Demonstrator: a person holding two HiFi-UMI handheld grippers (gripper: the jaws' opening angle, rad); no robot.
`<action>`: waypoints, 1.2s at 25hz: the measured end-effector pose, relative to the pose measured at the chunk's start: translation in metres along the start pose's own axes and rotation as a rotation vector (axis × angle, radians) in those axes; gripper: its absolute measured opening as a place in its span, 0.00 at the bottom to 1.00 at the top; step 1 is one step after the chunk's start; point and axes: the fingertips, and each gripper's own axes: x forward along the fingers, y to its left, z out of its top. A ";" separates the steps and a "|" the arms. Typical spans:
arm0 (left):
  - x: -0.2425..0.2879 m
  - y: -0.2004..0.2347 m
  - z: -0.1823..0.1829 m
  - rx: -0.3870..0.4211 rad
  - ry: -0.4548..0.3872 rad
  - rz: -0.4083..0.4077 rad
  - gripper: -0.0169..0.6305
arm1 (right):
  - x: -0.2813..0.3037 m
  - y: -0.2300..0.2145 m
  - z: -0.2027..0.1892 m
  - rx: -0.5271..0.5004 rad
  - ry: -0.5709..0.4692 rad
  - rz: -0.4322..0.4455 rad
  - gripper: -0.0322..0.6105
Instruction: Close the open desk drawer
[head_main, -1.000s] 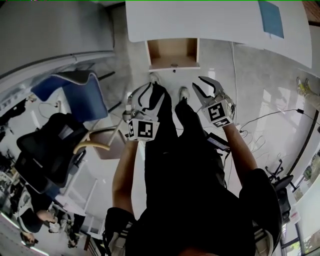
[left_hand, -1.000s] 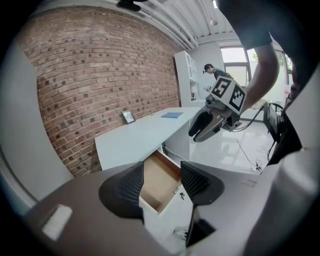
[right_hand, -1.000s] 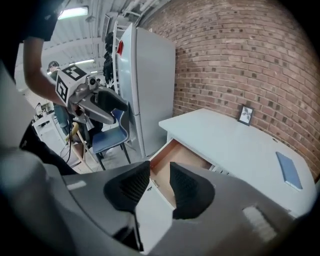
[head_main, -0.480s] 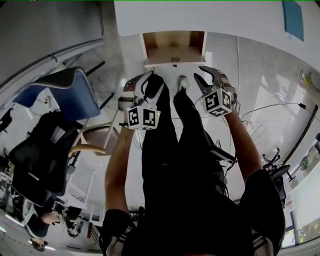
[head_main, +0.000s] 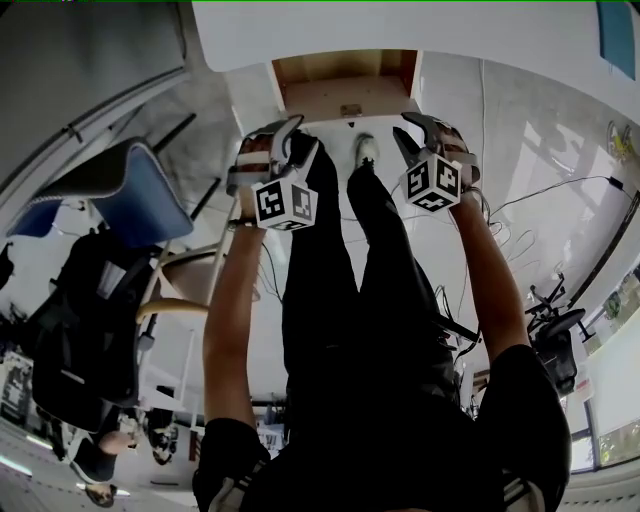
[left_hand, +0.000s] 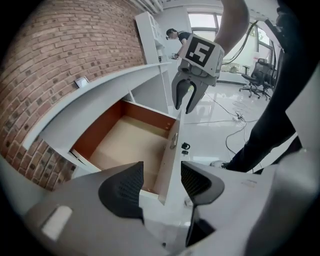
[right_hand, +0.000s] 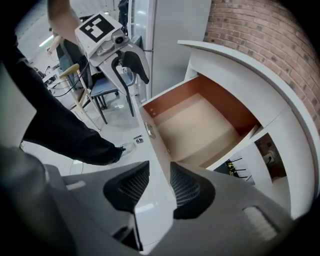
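The left gripper (left_hand: 162, 176) has its jaws apart, and the white front panel (left_hand: 170, 150) of the open drawer (head_main: 345, 85) runs edge-on between them, with the bare wooden inside to the left. The right gripper (right_hand: 160, 176) is also spread, the same panel in its gap. The drawer juts from under the white counter (head_main: 430, 30) just ahead of both.

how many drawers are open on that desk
1: the open drawer, pulled out from under the white desk top, straight ahead of the person. Other drawers may be hidden.
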 end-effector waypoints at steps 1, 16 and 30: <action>0.009 -0.003 -0.007 0.006 0.013 -0.014 0.42 | 0.006 -0.002 -0.002 -0.003 0.007 -0.001 0.26; 0.049 -0.015 -0.040 0.097 0.105 -0.102 0.32 | 0.033 0.001 -0.016 -0.092 0.080 0.002 0.21; 0.046 -0.021 -0.041 0.099 0.094 -0.093 0.16 | 0.031 -0.001 -0.012 -0.145 0.102 0.017 0.18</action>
